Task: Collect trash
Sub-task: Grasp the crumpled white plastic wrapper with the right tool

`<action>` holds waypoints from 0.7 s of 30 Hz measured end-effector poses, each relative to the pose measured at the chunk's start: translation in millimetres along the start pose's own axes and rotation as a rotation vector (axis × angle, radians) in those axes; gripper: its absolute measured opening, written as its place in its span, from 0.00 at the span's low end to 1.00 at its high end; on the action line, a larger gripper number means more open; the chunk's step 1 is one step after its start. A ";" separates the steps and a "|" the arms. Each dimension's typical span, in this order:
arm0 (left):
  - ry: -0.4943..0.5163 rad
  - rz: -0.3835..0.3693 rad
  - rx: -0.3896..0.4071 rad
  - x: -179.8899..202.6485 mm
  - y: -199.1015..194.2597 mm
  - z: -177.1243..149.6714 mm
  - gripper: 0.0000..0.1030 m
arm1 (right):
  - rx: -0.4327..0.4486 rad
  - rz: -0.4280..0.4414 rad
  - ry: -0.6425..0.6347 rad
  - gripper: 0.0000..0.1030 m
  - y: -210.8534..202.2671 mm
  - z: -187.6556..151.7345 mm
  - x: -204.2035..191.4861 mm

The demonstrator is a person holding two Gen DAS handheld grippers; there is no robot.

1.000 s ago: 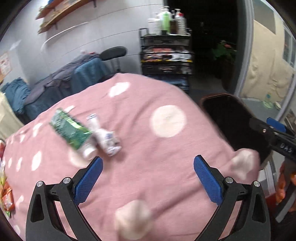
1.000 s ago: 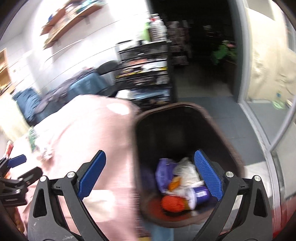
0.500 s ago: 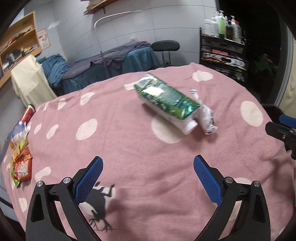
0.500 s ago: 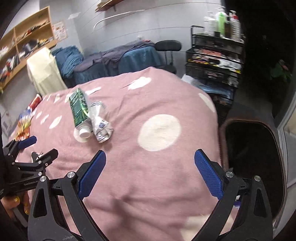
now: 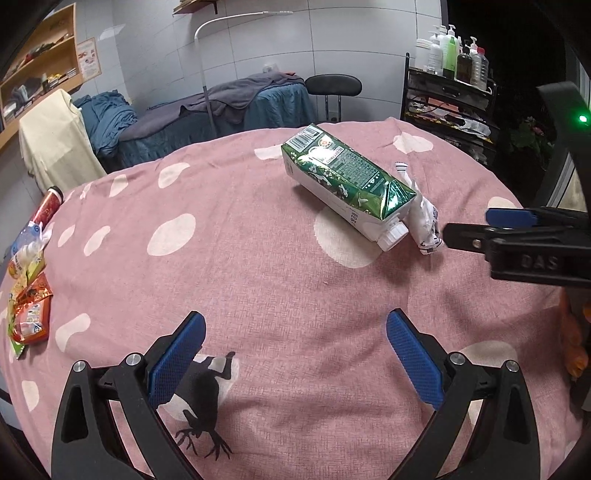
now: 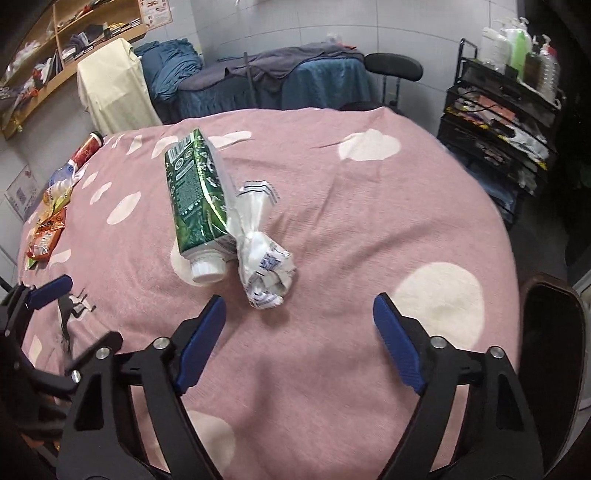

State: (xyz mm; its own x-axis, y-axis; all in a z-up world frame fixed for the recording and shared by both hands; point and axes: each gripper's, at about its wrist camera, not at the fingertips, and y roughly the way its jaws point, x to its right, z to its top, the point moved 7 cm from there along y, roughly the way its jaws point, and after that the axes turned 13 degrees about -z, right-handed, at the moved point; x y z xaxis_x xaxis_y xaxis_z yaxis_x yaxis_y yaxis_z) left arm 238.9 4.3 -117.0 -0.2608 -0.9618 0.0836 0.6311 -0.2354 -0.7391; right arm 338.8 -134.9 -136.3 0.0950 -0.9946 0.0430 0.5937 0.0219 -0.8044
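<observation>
A green carton (image 6: 197, 199) lies on its side on the pink cloth (image 6: 351, 221), a crumpled white tube (image 6: 260, 251) touching it; the right gripper (image 6: 297, 341) hangs just short of the tube, jaws apart and just narrowing, nothing between them; the left gripper (image 5: 295, 360) gapes empty; bin (image 6: 554, 354) at right.

Far wall (image 5: 280, 48): pale grey-white tiles, evenly lit. Wooden shelves (image 6: 62, 44) at upper left hold folded cloth and small items. Below them, a cream cloth (image 6: 110, 85) draped over some furniture. Centre far: a low bed (image 5: 229, 107) under blue and grey covers, a white curved lamp arm (image 5: 221, 26) above it. Black stool (image 5: 332, 85) just right of the bed. Far right: black wire rack (image 6: 495, 110) with bottles (image 5: 450, 51) on top. Beyond it the room is dark, possibly a doorway.
</observation>
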 end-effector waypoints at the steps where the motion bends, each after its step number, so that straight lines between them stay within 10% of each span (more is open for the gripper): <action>1: -0.005 -0.005 -0.001 -0.7 0.4 -0.7 0.94 | -0.005 0.001 -0.002 0.74 3.4 2.3 -2.7; 21: -0.031 -0.030 -0.036 -3.9 8.3 -8.8 0.94 | -0.029 0.040 -0.011 0.25 29.2 12.2 -14.8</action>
State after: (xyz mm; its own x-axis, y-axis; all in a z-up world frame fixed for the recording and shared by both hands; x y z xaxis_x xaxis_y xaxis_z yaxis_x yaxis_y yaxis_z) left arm 238.7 7.3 -129.3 -0.2561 -0.9584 0.1265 0.5963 -0.2596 -0.7597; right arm 364.4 -118.3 -153.2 0.1269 -0.9918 0.0173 0.5661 0.0581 -0.8223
